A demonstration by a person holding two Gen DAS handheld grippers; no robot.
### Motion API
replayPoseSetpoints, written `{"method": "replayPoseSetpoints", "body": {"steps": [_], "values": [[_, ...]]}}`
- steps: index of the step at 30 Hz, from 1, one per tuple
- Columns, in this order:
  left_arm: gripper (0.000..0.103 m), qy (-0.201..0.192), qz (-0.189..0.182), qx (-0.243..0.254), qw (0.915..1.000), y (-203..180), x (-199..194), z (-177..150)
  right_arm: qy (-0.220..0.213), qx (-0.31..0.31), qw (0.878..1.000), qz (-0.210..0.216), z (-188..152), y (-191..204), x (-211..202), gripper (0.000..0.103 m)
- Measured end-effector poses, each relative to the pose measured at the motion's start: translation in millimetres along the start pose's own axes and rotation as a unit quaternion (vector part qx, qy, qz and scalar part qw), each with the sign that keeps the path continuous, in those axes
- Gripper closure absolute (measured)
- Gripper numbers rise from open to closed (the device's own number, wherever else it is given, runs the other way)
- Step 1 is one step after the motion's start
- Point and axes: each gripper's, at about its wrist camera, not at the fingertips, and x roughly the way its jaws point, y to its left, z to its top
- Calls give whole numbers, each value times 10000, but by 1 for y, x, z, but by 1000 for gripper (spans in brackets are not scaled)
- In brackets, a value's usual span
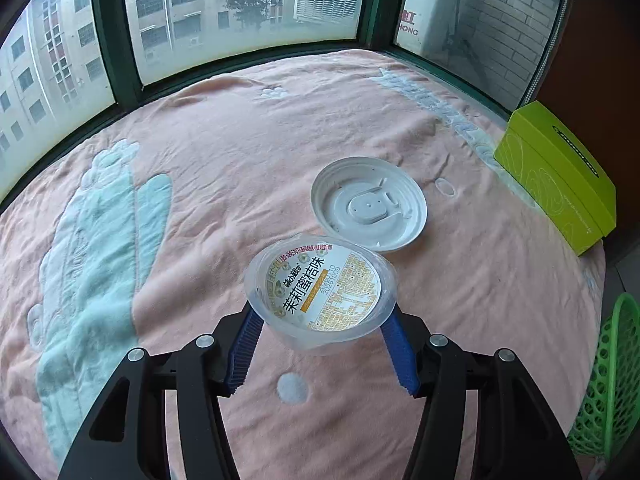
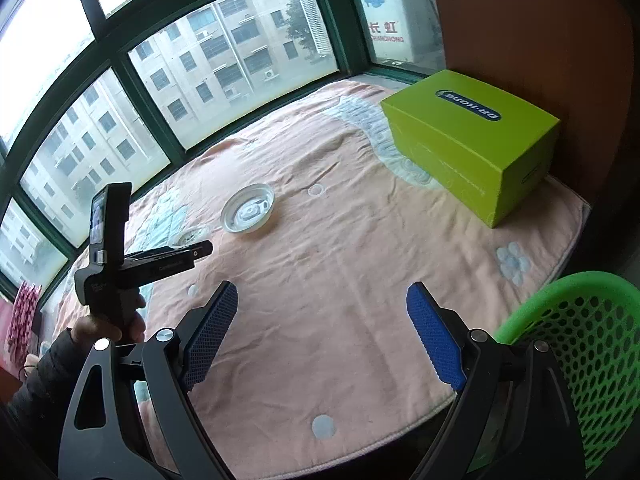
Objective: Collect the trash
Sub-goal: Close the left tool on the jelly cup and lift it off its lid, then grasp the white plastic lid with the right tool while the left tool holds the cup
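Trash on pink blanket (image 1: 224,128) by the window, two items; clear jelly cup (image 1: 320,292) with printed foil lid, clamped between the blue pads of our left gripper (image 1: 320,320), jaws narrowed onto its sides, cup seemingly just off the blanket; white plastic lid (image 1: 368,204), upturned, lying just beyond the cup, its rim touching or nearly so; right gripper (image 2: 320,328) empty, jaws wide, hovering over bare blanket; green mesh basket (image 2: 592,344) at the blanket's right edge, beside our right gripper; green box (image 2: 472,136) against the wall. Step in hand, we judge: cup gripped, ready for carrying; next move calls for swinging it rightward over the basket's rim before releasing; lid remains for collection.
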Motion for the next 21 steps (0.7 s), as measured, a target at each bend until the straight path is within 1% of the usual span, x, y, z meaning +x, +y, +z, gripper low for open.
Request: {"method": "replayPoseSetpoints", "body": {"steps": [5, 11, 17, 21], "values": [[47, -135, 98, -63, 9998, 18, -33, -17, 96, -355, 9993, 89, 7, 23, 21, 14], [47, -309, 206, -284, 9989, 44, -68, -32, 208, -808, 9964, 109, 25, 55, 62, 12], [47, -469, 209, -454, 9976, 62, -91, -42, 414, -1656, 9853, 20, 40, 92, 112, 10], [48, -527, 163, -556, 9969, 69, -97, -45, 588, -2053, 9769, -48, 46, 106, 149, 8]]}}
